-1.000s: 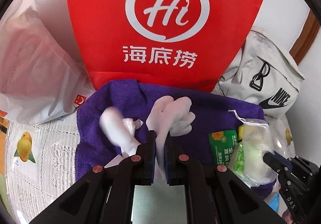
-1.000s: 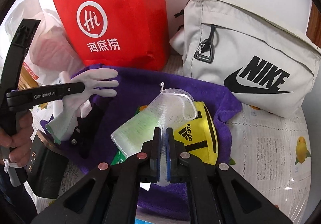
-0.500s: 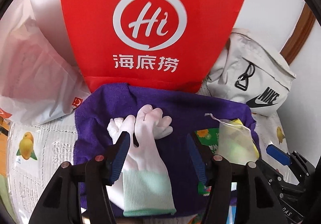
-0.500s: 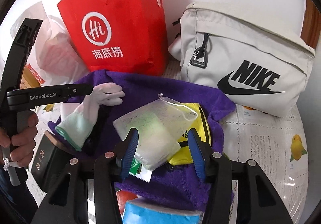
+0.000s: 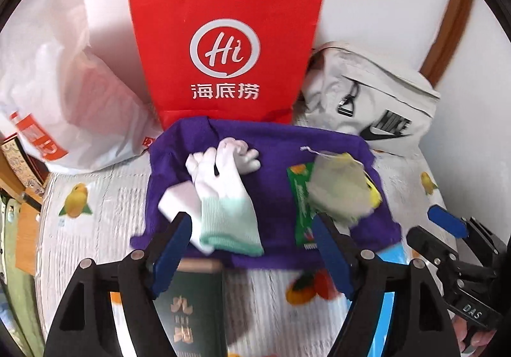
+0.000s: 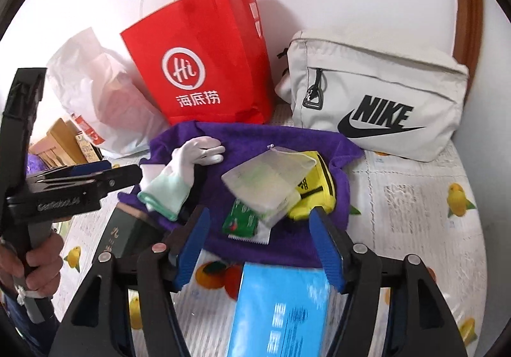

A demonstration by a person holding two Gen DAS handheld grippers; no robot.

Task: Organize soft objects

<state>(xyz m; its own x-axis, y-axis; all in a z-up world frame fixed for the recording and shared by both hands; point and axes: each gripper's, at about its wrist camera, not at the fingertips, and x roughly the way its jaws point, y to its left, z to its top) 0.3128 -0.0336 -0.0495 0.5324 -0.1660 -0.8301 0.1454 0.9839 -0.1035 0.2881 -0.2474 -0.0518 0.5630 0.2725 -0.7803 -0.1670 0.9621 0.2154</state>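
A purple towel [image 5: 274,146] [image 6: 284,139] lies spread on the table. White gloves with pale green cuffs [image 5: 223,190] [image 6: 179,174] lie on its left part. A clear mesh pouch [image 5: 338,187] [image 6: 271,178] lies on its right part, over a yellow Adidas pouch [image 6: 314,197] and a green packet [image 5: 300,210] [image 6: 241,222]. My left gripper [image 5: 252,245] is open and empty, pulled back just short of the glove cuffs; it also shows at the left of the right wrist view [image 6: 105,171]. My right gripper [image 6: 258,242] is open and empty, in front of the mesh pouch.
A red paper bag [image 5: 223,53] [image 6: 204,63] stands behind the towel. A white plastic bag [image 5: 64,85] is at the left and a grey Nike bag [image 6: 377,101] at the right. A dark green box [image 5: 191,309] and a blue pack [image 6: 281,309] lie at the near edge.
Both grippers opened, letting go of the gloves and the mesh pouch, which now rest on the towel. Both have pulled back and away from the towel.
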